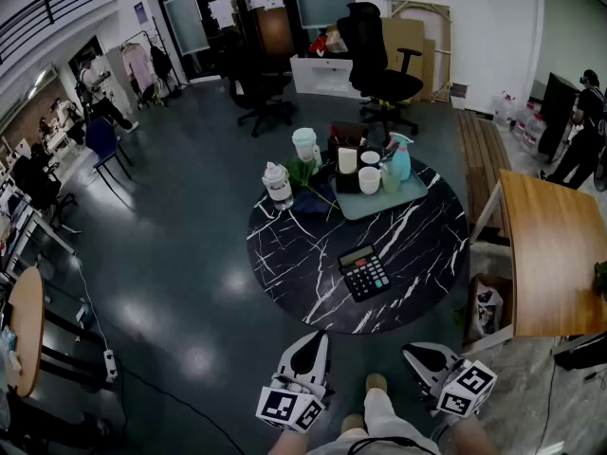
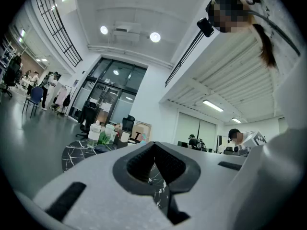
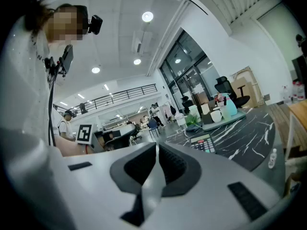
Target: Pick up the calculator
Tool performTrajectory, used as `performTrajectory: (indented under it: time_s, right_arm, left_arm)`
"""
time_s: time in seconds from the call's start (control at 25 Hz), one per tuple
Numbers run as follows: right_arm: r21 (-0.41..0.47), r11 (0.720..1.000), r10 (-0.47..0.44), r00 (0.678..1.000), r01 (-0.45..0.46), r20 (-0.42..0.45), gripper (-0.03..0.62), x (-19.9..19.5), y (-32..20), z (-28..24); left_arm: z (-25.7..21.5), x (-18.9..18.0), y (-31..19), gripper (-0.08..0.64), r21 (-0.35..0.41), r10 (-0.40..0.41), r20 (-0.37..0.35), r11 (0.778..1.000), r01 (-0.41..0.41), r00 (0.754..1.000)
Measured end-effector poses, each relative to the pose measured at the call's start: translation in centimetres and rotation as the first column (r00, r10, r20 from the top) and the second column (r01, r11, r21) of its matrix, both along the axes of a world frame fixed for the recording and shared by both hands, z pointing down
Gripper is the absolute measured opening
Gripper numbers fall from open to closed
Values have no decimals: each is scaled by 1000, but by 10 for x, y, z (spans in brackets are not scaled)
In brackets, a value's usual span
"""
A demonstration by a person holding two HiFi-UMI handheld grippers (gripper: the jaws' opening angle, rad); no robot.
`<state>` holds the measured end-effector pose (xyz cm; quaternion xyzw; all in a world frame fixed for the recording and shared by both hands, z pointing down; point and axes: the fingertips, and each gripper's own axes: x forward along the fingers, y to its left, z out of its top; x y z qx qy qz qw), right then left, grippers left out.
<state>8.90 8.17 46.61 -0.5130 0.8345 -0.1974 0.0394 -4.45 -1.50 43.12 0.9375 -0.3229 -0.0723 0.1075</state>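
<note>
The calculator (image 1: 363, 273) is black with a green-tinted display and lies flat near the front edge of the round black marble table (image 1: 294, 254). In the right gripper view the calculator (image 3: 203, 143) shows just beyond the jaws, to the right. Both grippers hang low in front of the person, short of the table and apart from the calculator. My left gripper (image 1: 316, 337) (image 2: 154, 152) has its jaws together with nothing between them. My right gripper (image 1: 414, 352) (image 3: 157, 152) is likewise shut and empty.
At the table's far side, a teal tray (image 1: 417, 192) holds cups and a blue spray bottle (image 1: 400, 159). Left of the tray are a clear bottle (image 1: 277, 186) and a green plant. A wooden table (image 1: 555, 254) stands at the right, a bag (image 1: 486, 309) on the floor beside it, and office chairs (image 1: 379, 55) behind.
</note>
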Motion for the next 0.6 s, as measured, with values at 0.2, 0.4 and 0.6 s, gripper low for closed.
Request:
performTrajectory:
  time_s: [0.2, 0.4, 0.6]
  right_arm:
    - [-24, 999, -25, 1000, 25, -2, 9, 20, -36, 8]
    - [-36, 999, -34, 999, 33, -17, 9, 42, -80, 18]
    - [-72, 996, -57, 998, 54, -35, 11, 62, -130, 32]
  left_arm:
    - [2, 15, -32, 5, 8, -20, 3, 1000, 20, 1000]
    - [5, 38, -67, 5, 27, -30, 5, 999, 30, 1000]
    - [16, 56, -100, 5, 31, -31, 5, 999, 31, 1000]
